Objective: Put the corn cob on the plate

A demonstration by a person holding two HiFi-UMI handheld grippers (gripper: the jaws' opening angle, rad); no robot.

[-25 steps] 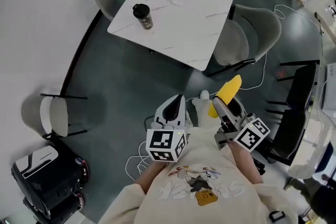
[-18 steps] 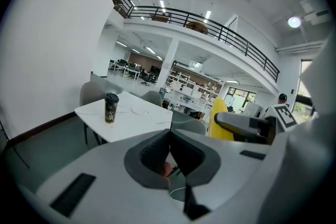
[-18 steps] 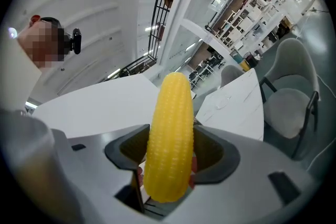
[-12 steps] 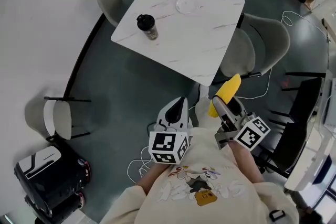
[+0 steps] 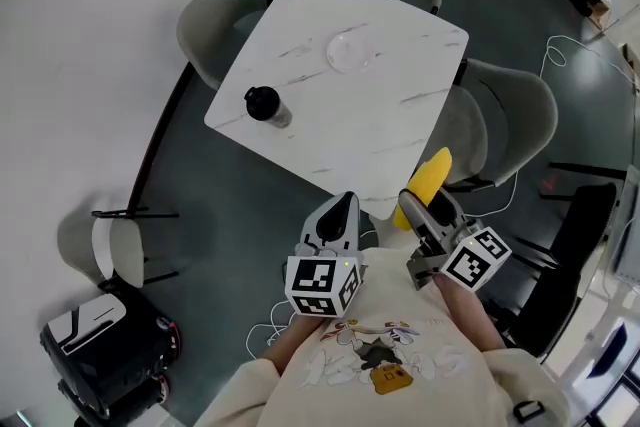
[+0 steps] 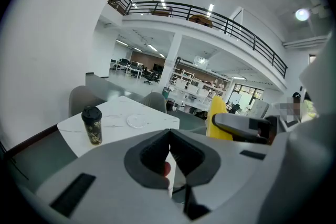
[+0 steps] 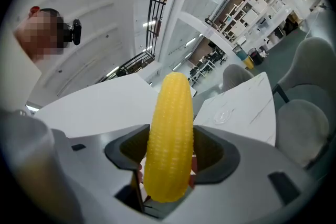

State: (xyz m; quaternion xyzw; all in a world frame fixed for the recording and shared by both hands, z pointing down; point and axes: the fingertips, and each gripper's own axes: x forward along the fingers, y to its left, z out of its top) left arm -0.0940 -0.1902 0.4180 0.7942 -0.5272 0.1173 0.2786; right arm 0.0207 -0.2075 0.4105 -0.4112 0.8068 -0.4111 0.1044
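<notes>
A yellow corn cob (image 5: 425, 185) (image 7: 169, 136) (image 6: 216, 118) sticks up out of my right gripper (image 5: 418, 211) (image 7: 168, 165), which is shut on it, close to the near corner of the white marble table (image 5: 390, 125). A clear glass plate (image 5: 349, 51) (image 6: 137, 121) (image 7: 223, 115) lies on the far half of that table, well away from both grippers. My left gripper (image 5: 336, 217) (image 6: 169, 157) is shut with nothing in it, held beside the right one over the floor.
A black-lidded travel cup (image 5: 264, 104) (image 6: 92, 124) stands near the table's left edge. Grey chairs (image 5: 515, 120) surround the table, one just right of the corn. A cable (image 5: 560, 50) trails over the floor at the right. A black appliance (image 5: 105, 345) sits at lower left.
The table has come closer and shifted in view as the person stepped toward it. Both grippers keep their pose, the corn still held in the right one.
</notes>
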